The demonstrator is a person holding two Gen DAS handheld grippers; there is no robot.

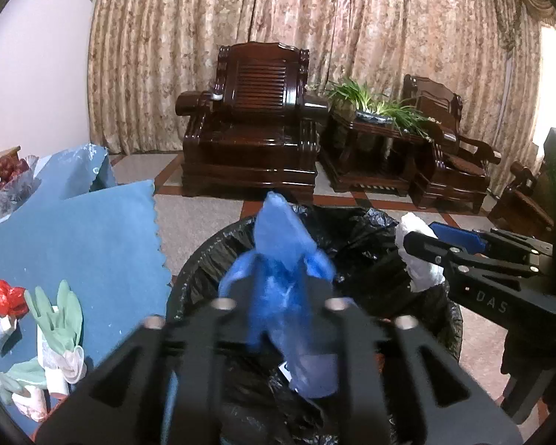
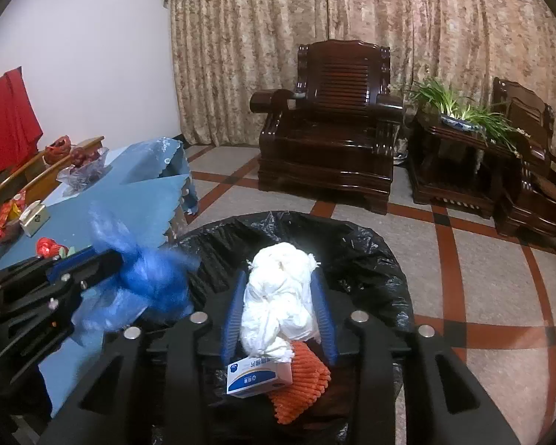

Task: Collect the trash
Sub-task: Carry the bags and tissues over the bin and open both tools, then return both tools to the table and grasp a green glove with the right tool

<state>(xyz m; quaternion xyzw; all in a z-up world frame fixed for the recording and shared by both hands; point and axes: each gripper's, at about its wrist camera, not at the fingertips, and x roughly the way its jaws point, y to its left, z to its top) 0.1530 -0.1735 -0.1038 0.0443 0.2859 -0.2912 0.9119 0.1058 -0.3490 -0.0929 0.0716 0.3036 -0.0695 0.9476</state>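
Note:
My left gripper (image 1: 278, 278) is shut on a crumpled blue plastic bag (image 1: 281, 259) and holds it above the black-lined trash bin (image 1: 352, 222). It also shows in the right wrist view (image 2: 129, 270), with the blue bag (image 2: 148, 282) at the bin's left rim. My right gripper (image 2: 280, 296) is shut on a white crumpled bag (image 2: 278, 296) over the bin (image 2: 370, 252). It also shows in the left wrist view (image 1: 422, 256), holding the white bag (image 1: 419, 270). Inside the bin lie a small blue-and-white box (image 2: 259, 374) and an orange ribbed cloth (image 2: 304, 382).
A table with a blue cloth (image 1: 92, 241) stands left of the bin and holds a red wrapper (image 1: 5, 296), green gloves (image 1: 59, 319) and a bag of fruit (image 1: 11, 174). Dark wooden armchairs (image 1: 255, 122) and a plant (image 1: 374, 104) stand across the tiled floor.

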